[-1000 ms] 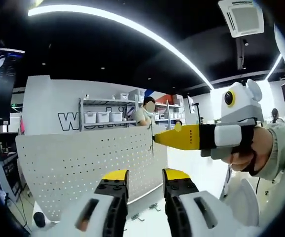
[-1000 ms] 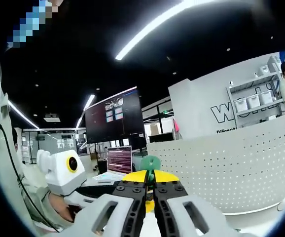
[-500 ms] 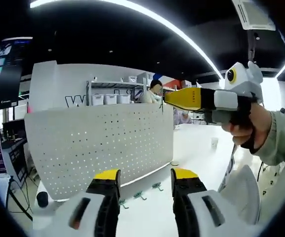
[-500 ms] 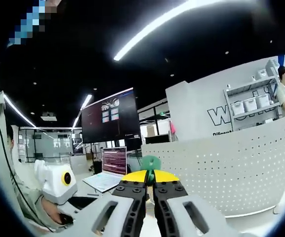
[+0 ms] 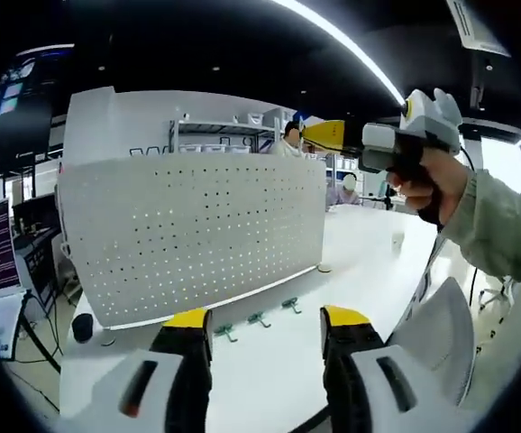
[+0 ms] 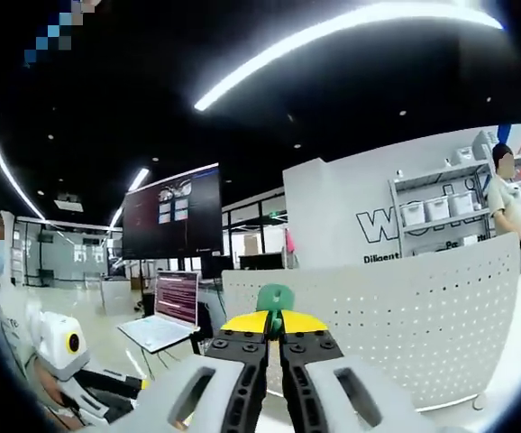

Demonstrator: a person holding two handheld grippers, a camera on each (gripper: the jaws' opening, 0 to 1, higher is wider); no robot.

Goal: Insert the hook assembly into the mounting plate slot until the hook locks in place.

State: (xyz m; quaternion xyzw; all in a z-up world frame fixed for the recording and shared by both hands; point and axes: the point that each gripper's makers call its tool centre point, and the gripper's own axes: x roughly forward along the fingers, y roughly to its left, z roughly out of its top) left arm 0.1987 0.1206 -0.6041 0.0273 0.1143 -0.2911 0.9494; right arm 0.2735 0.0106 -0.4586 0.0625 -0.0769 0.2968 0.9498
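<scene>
Green hook clamped in right gripper before pegboard

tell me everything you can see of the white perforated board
The white perforated board is a wide panel that looks like painted metal, covered in regular rows of small round holes. It stands upright on the white table, its lower edge on the tabletop. No hook hangs in it yet. Three small green hooks lie on the table just in front of its base. In the right gripper view the board stands beyond the right tool, which is shut on a green hook; neither touches it.
</scene>
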